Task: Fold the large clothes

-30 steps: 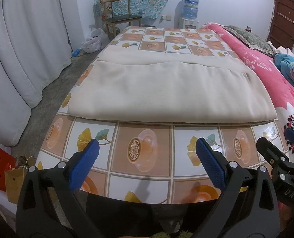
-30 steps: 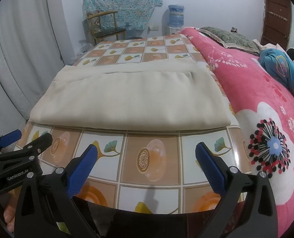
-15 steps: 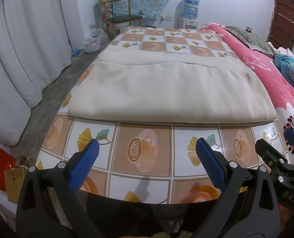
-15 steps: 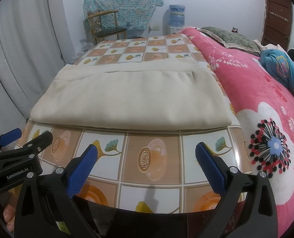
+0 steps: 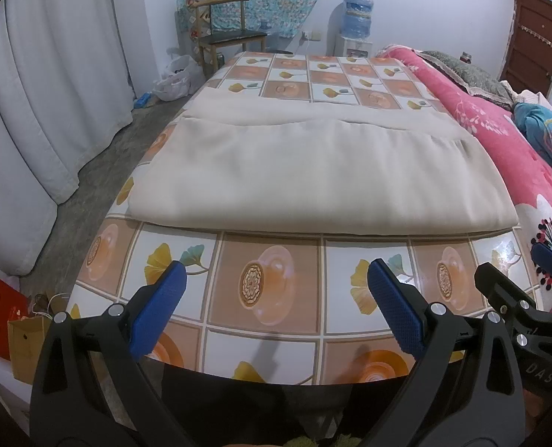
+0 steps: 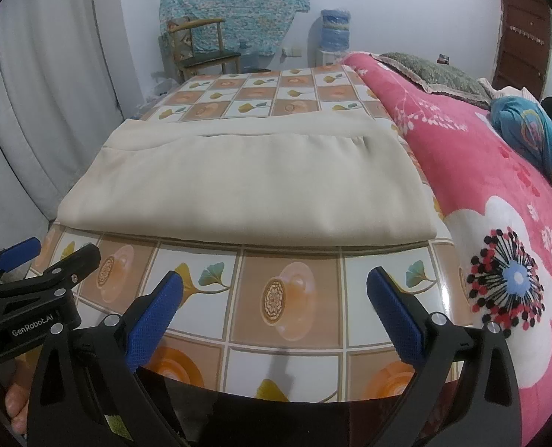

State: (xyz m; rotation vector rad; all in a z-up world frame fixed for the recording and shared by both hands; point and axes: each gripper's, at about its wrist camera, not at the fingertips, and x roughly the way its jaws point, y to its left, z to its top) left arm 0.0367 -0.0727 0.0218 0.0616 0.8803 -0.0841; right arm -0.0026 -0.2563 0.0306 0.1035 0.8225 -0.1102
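A large beige cloth (image 5: 313, 171) lies folded flat on the tiled-pattern table (image 5: 268, 290), its near fold edge running across. It also shows in the right wrist view (image 6: 249, 190). My left gripper (image 5: 276, 294) is open and empty, held over the table's near edge, short of the cloth. My right gripper (image 6: 276, 294) is open and empty, also at the near edge. The right gripper shows at the right of the left wrist view (image 5: 517, 290); the left gripper shows at the left of the right wrist view (image 6: 34, 272).
A pink floral blanket (image 6: 499, 201) covers the bed along the table's right side. White curtains (image 5: 41, 111) hang at the left. A wooden chair (image 5: 227, 41) and a water dispenser (image 5: 354, 26) stand at the far wall. Paper bags (image 5: 11, 320) sit on the floor at left.
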